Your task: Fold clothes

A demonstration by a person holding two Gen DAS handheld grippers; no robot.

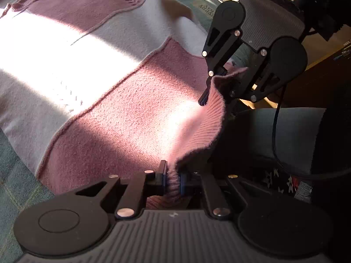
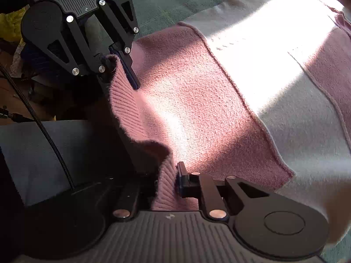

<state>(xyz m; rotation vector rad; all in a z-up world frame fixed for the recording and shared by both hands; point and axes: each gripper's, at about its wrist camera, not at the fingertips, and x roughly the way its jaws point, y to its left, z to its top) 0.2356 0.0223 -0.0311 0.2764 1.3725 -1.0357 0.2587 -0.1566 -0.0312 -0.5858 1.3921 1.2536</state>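
Note:
A knitted sweater [image 1: 122,118] of pink and pale grey panels lies spread flat, with a bright band of sunlight across it. Its pink ribbed hem [image 1: 206,127] is lifted off the surface between the two grippers. My left gripper [image 1: 173,178] is shut on one end of that hem, at the bottom of the left wrist view. My right gripper [image 1: 217,94] pinches the hem further along. The right wrist view shows the same sweater [image 2: 197,92] and hem [image 2: 122,109], with the right gripper [image 2: 166,182] shut on the ribbing and the left gripper [image 2: 118,74] clamped on its far end.
The sweater rests on a teal cover [image 1: 13,175] that also shows beyond it [image 2: 166,4]. The surface's edge runs just behind the hem, with a blue-grey side panel [image 2: 33,157] below. A black cable [image 2: 50,140] hangs across it. Dark clutter lies on the floor.

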